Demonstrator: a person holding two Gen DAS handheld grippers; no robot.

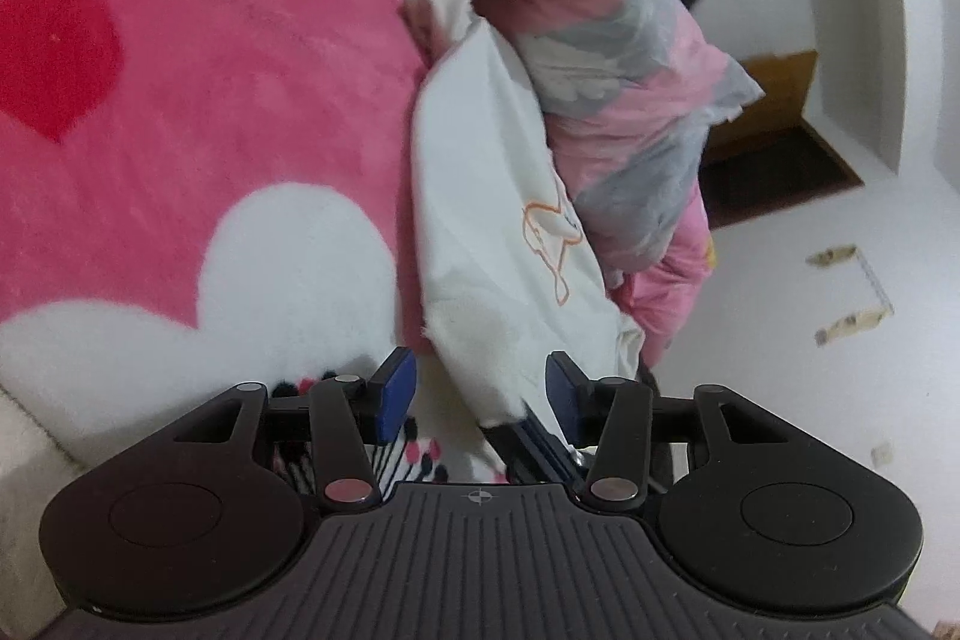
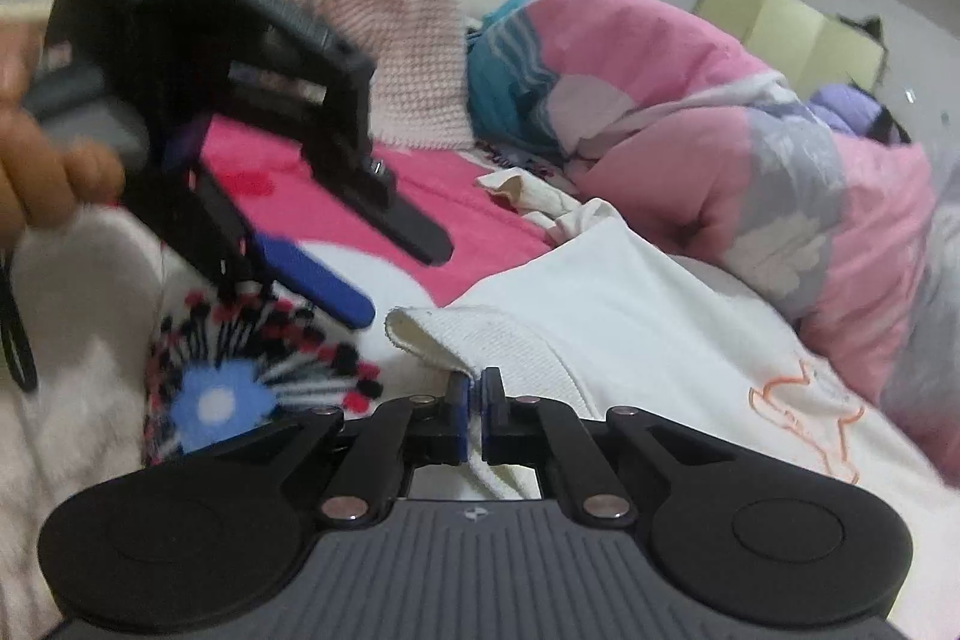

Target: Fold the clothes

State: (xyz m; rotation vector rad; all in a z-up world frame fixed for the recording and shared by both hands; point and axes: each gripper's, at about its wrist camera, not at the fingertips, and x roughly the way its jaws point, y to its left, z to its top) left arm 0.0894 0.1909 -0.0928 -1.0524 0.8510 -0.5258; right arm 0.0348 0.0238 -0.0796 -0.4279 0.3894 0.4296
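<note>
Right gripper [image 2: 477,415] pinches the white shirt's [image 2: 630,316] hem, lower centre | left gripper [image 1: 477,400] spread wide, empty, shirt edge between its fingers | shirt lies beside the quilt [image 2: 750,142] on the pink blanket [image 1: 210,70] | you want the left biting the hem before lifting.

Two grippers are in view: the left gripper [image 1: 480,394] with its blue pads spread apart, and the right gripper [image 2: 475,412] pinched on the edge of one white garment [image 2: 630,334]. There is one pink fleece blanket [image 1: 210,88], one bunched pink-and-grey quilt [image 2: 750,148], and one brown doormat [image 1: 774,178] on the floor.
</note>
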